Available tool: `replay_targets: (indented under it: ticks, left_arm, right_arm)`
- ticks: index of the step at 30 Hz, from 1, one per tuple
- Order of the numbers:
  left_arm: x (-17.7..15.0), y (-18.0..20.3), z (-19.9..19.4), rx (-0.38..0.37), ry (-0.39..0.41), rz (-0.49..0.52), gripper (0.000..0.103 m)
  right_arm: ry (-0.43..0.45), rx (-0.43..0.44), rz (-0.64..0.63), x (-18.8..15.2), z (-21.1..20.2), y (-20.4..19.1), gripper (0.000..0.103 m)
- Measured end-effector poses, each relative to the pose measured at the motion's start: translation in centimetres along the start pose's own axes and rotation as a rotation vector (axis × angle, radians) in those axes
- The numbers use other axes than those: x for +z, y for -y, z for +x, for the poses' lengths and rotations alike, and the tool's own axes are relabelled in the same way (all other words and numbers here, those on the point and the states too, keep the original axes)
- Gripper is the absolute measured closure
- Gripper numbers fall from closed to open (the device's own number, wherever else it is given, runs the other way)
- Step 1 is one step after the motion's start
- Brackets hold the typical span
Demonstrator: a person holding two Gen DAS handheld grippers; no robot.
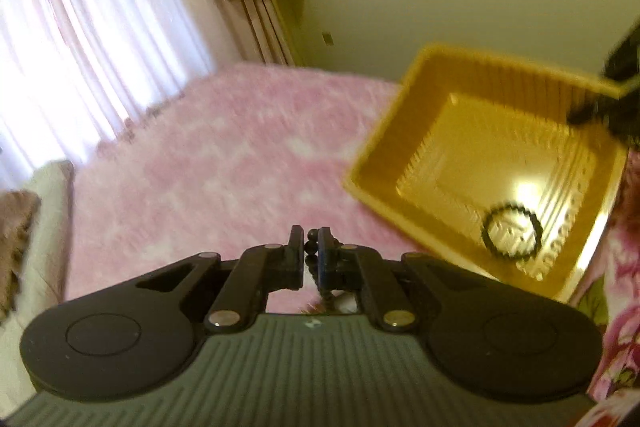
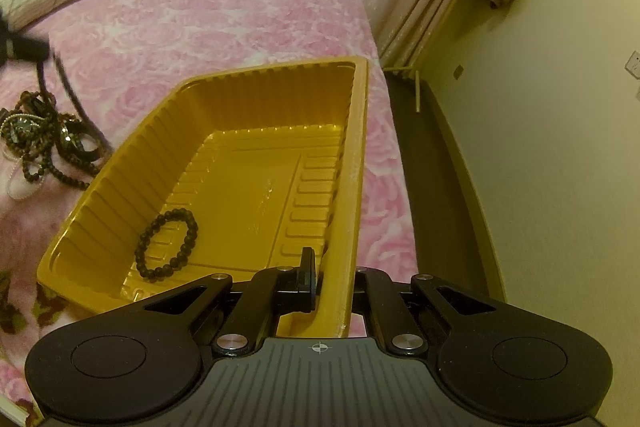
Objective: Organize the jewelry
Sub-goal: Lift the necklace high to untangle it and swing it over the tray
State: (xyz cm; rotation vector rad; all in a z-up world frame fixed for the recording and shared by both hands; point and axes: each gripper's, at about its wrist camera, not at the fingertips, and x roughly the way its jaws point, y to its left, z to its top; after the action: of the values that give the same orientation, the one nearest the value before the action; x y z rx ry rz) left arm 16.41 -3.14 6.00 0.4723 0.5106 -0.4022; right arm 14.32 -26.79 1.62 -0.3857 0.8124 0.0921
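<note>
Keep left gripper (image 1: 311, 241) pinched on bead string (image 1: 311, 259); lift beside gold tray (image 2: 360, 155), right gripper (image 2: 320, 275) clamping rim.

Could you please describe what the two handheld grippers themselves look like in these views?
Both the left gripper and right gripper match: black linkage arms with silver pivot pins, round black side discs, a ribbed grey-green body bearing a small white crosshair mark.
</note>
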Motion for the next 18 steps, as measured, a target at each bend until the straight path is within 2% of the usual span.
replay_targets:
  ticks: [9, 18]
  left_arm:
    - [5.2, -3.6, -5.4, 0.020, 0.125, -0.003, 0.097]
    - [8.7, -4.5, -8.3, 0.011, 0.227, -0.015, 0.097]
  right_arm:
    - [0.012, -0.002, 0.002, 0.1, -0.2, 0.0, 0.098]
    - [0.020, -0.006, -0.002, 0.4, -0.5, -0.2, 0.098]
